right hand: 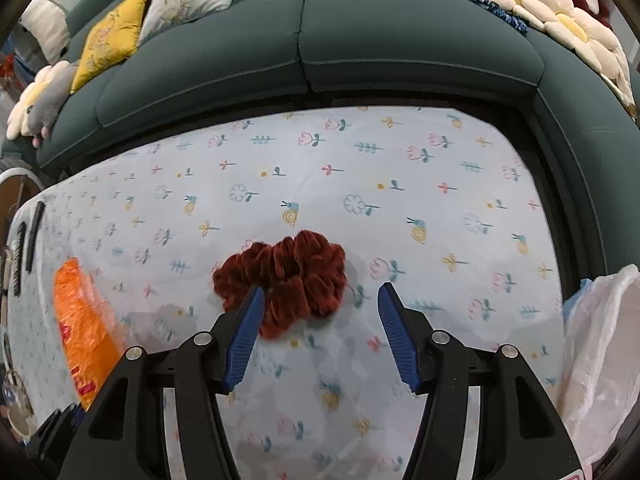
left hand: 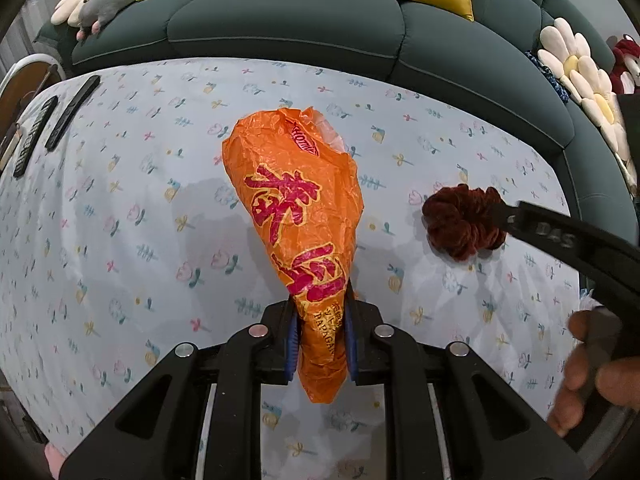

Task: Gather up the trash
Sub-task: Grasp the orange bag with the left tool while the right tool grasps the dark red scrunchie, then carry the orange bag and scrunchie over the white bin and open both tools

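My left gripper [left hand: 321, 334] is shut on the lower end of a crumpled orange snack wrapper [left hand: 296, 208] with red characters, lifted above the flowered tablecloth [left hand: 120, 220]. In the right wrist view the same orange wrapper [right hand: 84, 324] shows at the left edge. A dark red velvet scrunchie [right hand: 284, 280] lies on the cloth. My right gripper [right hand: 322, 300] stands open just over it, its left blue pad [right hand: 244, 332] overlapping the scrunchie's edge, with nothing pressed. In the left wrist view the scrunchie [left hand: 460, 220] sits at the right, with a finger of the right gripper reaching in from the right.
Two black remotes [left hand: 52, 128] lie at the table's far left. A white plastic bag [right hand: 600, 356] hangs at the right edge. A dark green sofa [right hand: 360, 48] with yellow cushions and flower pillows wraps the far side. A hand [left hand: 588, 376] holds the right gripper.
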Demonstrator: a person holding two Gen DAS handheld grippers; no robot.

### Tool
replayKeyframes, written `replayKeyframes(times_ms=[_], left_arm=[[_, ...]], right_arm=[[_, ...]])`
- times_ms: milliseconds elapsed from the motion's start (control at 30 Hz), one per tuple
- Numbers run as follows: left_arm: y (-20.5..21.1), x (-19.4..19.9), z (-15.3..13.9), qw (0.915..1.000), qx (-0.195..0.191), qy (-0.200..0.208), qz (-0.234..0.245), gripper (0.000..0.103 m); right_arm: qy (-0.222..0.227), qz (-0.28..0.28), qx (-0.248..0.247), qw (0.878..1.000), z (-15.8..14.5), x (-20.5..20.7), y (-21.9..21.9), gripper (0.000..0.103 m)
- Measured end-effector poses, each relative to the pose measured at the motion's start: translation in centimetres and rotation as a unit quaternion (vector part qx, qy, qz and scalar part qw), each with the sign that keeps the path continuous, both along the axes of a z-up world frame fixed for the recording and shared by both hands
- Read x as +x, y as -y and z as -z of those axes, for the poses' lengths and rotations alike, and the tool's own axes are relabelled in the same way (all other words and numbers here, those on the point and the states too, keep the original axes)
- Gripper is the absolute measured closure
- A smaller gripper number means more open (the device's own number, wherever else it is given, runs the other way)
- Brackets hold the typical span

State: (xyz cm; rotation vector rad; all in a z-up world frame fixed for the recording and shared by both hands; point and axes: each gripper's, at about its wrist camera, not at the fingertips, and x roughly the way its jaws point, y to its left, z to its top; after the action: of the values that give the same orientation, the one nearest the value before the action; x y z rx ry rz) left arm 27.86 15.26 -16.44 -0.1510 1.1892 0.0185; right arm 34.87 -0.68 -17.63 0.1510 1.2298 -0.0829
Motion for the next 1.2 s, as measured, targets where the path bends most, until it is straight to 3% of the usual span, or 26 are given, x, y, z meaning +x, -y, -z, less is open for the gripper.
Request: replayKeyframes(times_ms=[133, 300, 400, 633, 1000, 1200], left_arm=[[0.1, 0.5, 0.2, 1.0, 0.002, -0.001, 0.005, 0.085], [0.3, 0.4, 0.3, 0.9999, 0.004, -0.004, 0.01, 0.085], [0.5, -0.2, 0.1, 0.9999, 0.006, -0.005, 0.013, 0.085], [2.4, -2.9, -0.6, 0.9995, 0.01, -0.005, 0.028, 0.085], [8.6, -8.5, -3.1, 0.9965, 0.005, 0.005, 0.084, 0.086], [12.8, -10.7, -5.2, 0.9922, 0.001, 0.022, 0.123, 0.086]], right_arm=[[-0.027, -0.001, -0.01, 1.0, 2.0, 0.5, -0.3, 0.046], [-0.029, -0.023, -0.001, 0.999, 2.6, -0.3, -0.7, 0.074], [-0.029, -0.051, -0.022, 0.998, 2.4, -1.2, -1.4, 0.081], [-0.024, -0.086, -0.052, 0.995, 1.2, -6.5, -0.9, 0.085], [0.016, -0.051, -0.065, 0.996, -3.8, -15.6, 5.6, 0.085], [0.043, -0.02, -0.074, 0.996, -6.5, -18.6, 10.0, 0.085]])
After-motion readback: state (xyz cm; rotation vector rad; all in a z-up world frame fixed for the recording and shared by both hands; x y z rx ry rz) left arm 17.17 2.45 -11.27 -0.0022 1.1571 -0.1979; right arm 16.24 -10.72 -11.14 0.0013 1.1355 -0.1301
